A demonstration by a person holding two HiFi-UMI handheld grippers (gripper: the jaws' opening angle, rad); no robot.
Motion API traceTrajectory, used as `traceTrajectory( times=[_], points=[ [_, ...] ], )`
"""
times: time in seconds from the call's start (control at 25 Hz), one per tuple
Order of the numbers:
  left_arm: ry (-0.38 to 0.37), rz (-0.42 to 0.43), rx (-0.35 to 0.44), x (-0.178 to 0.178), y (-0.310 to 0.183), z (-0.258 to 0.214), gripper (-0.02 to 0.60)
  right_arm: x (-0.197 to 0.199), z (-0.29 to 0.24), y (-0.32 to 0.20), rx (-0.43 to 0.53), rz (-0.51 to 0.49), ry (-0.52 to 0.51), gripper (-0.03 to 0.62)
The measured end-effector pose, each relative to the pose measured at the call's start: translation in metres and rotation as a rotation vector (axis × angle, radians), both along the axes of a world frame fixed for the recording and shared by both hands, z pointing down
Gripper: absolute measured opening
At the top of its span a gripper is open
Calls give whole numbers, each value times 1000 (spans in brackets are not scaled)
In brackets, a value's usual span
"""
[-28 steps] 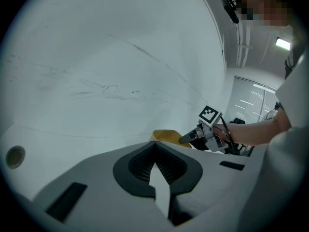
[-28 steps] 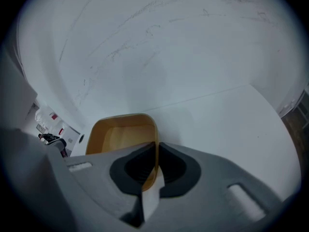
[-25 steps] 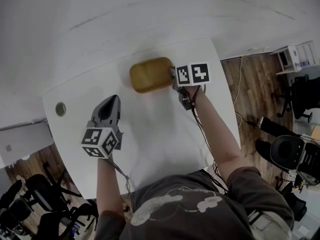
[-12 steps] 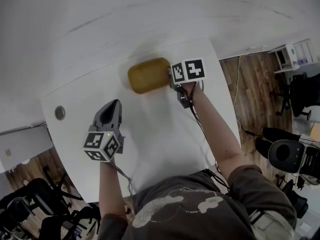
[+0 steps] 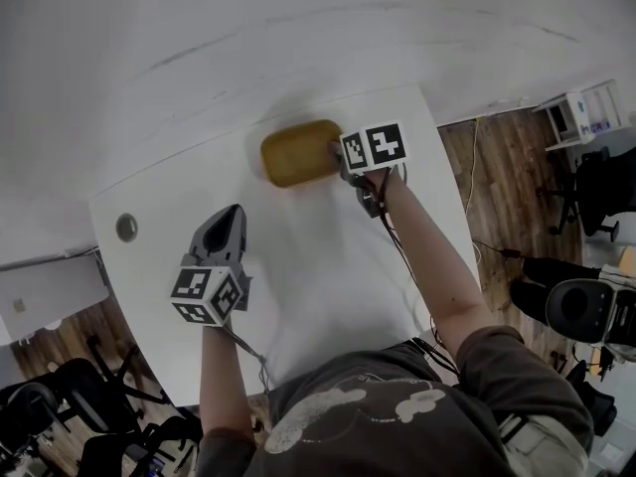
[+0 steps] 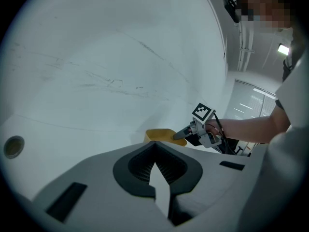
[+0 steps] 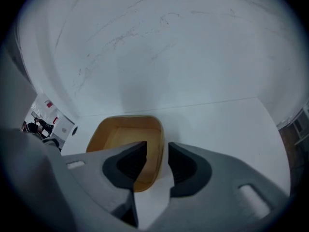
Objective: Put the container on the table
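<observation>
A yellow-brown open container sits on the white table near its far edge. My right gripper is at the container's right end. In the right gripper view its jaws are opening; they straddle the container wall, one inside and one outside, with gaps on both sides around my right gripper. My left gripper hovers over the table's left part, apart from the container, its tips together on nothing. The left gripper view shows the left gripper with the container beyond it.
A round cable hole lies near the table's left edge. A white wall runs behind the table. Office chairs and cables stand on the wooden floor at the right.
The right gripper has tilted slightly at the container's right end. The container stays at the same spot on the table. The left gripper has kept still.
</observation>
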State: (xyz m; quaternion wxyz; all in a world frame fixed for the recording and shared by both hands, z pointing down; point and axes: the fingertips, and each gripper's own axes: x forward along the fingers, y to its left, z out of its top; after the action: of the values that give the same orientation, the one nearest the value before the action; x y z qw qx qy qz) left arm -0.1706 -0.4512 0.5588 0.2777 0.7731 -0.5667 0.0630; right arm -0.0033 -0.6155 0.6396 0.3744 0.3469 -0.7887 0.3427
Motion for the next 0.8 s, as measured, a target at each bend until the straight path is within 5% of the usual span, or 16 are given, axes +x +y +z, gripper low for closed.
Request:
traceTrajectory(
  times=[0.8],
  points=[
    [-2,23,89,11,58,-59,-3,30,-63,59,83,79,-44,144]
  ],
)
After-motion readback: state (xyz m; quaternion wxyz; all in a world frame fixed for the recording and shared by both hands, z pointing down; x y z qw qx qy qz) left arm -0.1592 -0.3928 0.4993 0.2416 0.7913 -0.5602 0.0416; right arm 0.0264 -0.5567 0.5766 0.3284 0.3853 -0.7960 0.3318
